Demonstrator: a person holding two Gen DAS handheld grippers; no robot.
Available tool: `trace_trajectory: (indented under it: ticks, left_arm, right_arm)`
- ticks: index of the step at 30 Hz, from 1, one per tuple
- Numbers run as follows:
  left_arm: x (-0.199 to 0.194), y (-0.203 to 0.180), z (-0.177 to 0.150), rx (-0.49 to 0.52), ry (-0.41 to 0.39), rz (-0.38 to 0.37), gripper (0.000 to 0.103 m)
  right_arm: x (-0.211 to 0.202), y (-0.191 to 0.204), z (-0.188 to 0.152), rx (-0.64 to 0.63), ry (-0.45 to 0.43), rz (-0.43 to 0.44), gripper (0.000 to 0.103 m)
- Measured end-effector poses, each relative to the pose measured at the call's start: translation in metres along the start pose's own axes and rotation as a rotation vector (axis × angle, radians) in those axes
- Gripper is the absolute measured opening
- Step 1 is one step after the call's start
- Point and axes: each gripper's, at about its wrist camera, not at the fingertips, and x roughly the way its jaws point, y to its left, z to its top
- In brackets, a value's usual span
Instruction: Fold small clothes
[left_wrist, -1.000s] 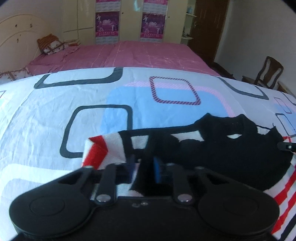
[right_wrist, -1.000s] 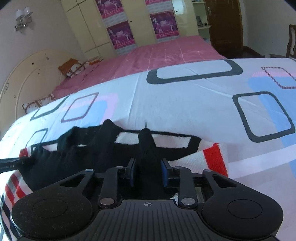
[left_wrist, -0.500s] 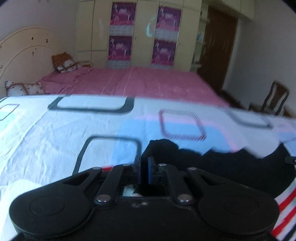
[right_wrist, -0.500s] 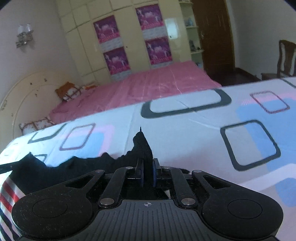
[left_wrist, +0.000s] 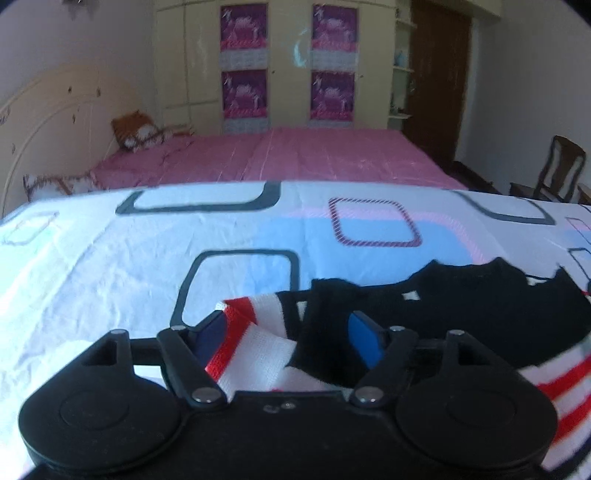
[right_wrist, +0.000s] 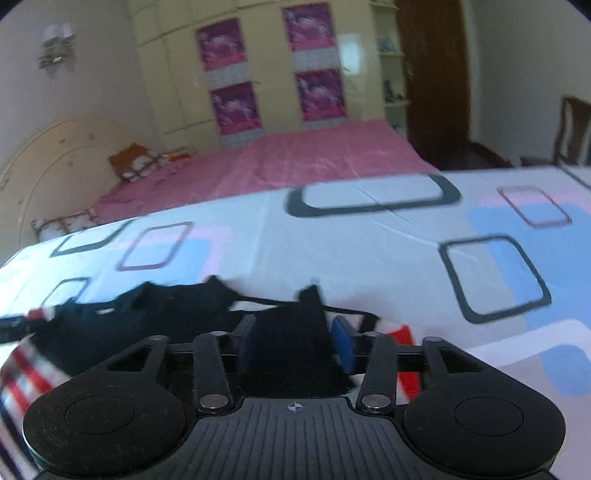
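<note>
Knitwear, by the look of it — a small sweater (left_wrist: 472, 306) in black with red and white stripes, lying on the patterned sheet (left_wrist: 110, 266) of the near bed. It should handle light and limp: no stiffness to hold a crease, so any folded layer will likely slump or spring back a little once let go, and the knit will stretch if dragged by one point. It is not fragile and not slippery; the soft ribbed fabric ought to sit well between pads. The best places to take it, I judge, are the edges and corners — a cuff, a hem corner, a shoulder — with both sides lifted together so the fold line stays straight.

On the left, the left claw (left_wrist: 291, 332) has just been opening and now stands wide. A striped cuff and a black fold lie loosely between its blue pads (left_wrist: 364, 341); the pads stand clear of the cloth, so nothing is gripped.

On the right, the right claw (right_wrist: 295, 343) has also just been opening, to a middling gap. A raised hump of black knit (right_wrist: 291, 343) fills most of the space between its pads. Its flanks may brush them, but it looks released rather than pinched. The picture is blurred, so light contact cannot be ruled out.
</note>
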Motion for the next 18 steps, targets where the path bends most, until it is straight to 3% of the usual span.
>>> trace_trajectory:
  ticks: [9, 14, 18]
  left_arm:
    - [-0.033, -0.05, -0.023, 0.074, 0.018, -0.134, 0.072]
    - [-0.024, -0.055, -0.048, 0.114, 0.091, -0.085, 0.069]
    - [-0.028, -0.035, -0.058, 0.109, 0.082, -0.053, 0.074]
  right_arm:
    - [-0.005, 0.067, -0.025, -0.073, 0.042, 0.102, 0.045]
    - [-0.004, 0.088, -0.045, -0.164, 0.076, 0.083, 0.045]
    - [-0.005, 0.065, -0.058, -0.142, 0.102, 0.005, 0.045]
